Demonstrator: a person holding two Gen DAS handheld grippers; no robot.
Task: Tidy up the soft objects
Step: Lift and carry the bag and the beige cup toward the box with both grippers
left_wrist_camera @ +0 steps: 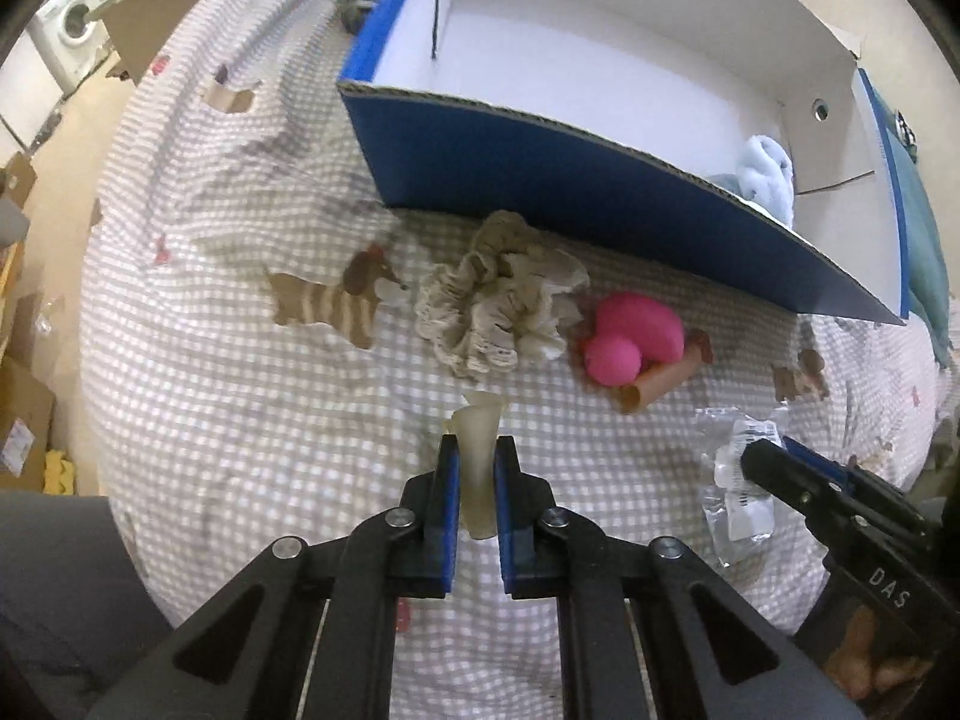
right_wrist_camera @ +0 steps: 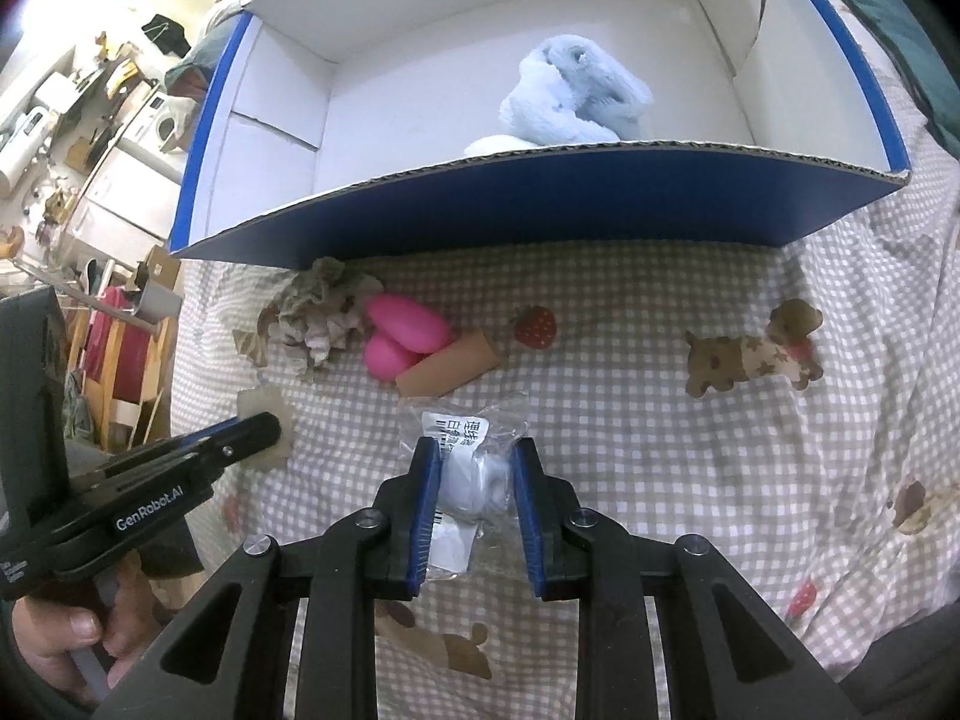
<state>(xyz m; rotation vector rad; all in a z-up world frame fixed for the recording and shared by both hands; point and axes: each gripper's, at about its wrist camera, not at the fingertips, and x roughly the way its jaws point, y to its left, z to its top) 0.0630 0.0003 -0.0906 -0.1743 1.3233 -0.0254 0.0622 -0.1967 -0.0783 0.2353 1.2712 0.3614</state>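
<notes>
My left gripper (left_wrist_camera: 477, 456) is shut on a pale, translucent soft piece (left_wrist_camera: 477, 450), which also shows in the right wrist view (right_wrist_camera: 264, 408). My right gripper (right_wrist_camera: 474, 474) is shut on a clear plastic packet with a white soft item (right_wrist_camera: 474, 468); the packet also shows in the left wrist view (left_wrist_camera: 735, 480). A beige lace scrunchie (left_wrist_camera: 498, 294) and a pink soft toy (left_wrist_camera: 636, 339) on a cardboard tube (right_wrist_camera: 450, 366) lie on the checked bedsheet before the blue-and-white box (right_wrist_camera: 540, 204). A light-blue fluffy cloth (right_wrist_camera: 576, 96) lies in the box.
The sheet carries printed dogs (right_wrist_camera: 756, 351) and a strawberry (right_wrist_camera: 536, 327). A teal cloth (left_wrist_camera: 924, 252) lies right of the box. Cardboard boxes and a washing machine (left_wrist_camera: 72, 30) stand off the bed to the left.
</notes>
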